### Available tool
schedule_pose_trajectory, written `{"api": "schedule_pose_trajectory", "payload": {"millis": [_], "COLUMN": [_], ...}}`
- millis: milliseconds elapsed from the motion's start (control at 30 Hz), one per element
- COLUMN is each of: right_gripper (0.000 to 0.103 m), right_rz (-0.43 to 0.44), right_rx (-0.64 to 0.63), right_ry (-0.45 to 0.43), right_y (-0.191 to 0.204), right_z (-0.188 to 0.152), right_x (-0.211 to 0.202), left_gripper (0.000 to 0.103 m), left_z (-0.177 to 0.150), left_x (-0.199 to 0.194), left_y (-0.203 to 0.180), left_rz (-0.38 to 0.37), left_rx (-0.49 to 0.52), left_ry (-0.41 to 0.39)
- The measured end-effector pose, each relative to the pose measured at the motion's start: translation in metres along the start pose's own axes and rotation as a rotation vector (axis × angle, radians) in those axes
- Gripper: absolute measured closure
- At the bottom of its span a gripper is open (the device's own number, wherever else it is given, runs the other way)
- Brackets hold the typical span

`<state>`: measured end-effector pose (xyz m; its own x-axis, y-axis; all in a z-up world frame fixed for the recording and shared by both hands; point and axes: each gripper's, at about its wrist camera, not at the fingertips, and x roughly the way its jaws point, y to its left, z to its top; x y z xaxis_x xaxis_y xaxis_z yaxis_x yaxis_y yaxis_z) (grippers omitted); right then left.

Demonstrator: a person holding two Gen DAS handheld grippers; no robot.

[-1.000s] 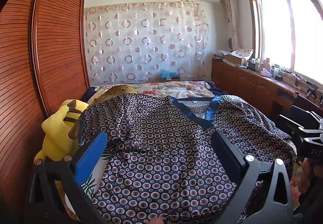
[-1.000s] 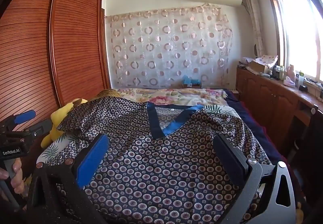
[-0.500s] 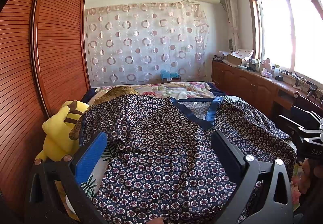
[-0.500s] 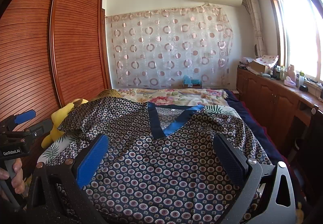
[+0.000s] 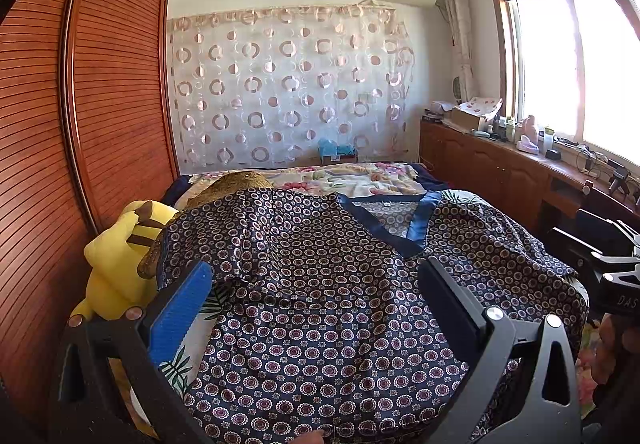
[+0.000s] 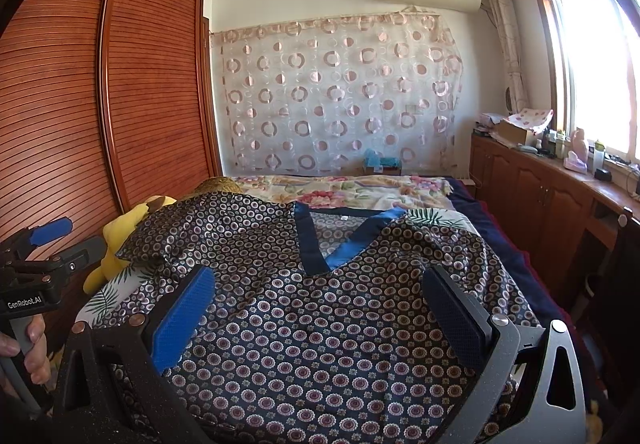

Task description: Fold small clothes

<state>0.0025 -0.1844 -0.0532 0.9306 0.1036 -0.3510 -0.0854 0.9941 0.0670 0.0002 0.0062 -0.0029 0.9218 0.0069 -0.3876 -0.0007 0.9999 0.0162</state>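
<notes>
A dark navy top with a circle print and blue V-neck trim lies spread front-up on the bed, collar at the far end; it also shows in the right wrist view. Its left sleeve is rumpled near the plush toy. My left gripper is open and empty, hovering above the near hem on the left side. My right gripper is open and empty, above the near hem on the right side. The left gripper also shows at the left edge of the right wrist view.
A yellow plush toy sits at the bed's left edge by the slatted wooden wardrobe. A floral bedsheet covers the far bed. A wooden cabinet with clutter runs along the right under the window.
Both grippers stay open over the near hem. The views have barely shifted; the top has not moved.
</notes>
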Motion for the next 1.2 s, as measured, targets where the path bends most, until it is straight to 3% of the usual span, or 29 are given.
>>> {"api": "schedule_pose_trajectory", "payload": {"millis": [1200], "right_gripper": [0.0], "right_rz": [0.0], "right_rx": [-0.001], "right_ry": [-0.006], "right_y": [0.0], "right_z": [0.0], "right_x": [0.001], "left_gripper": [0.0], "left_z": [0.011], "left_x": [-0.007], "left_y": [0.0], "left_rz": [0.002], "left_rx": [0.002], "left_ry": [-0.009]}}
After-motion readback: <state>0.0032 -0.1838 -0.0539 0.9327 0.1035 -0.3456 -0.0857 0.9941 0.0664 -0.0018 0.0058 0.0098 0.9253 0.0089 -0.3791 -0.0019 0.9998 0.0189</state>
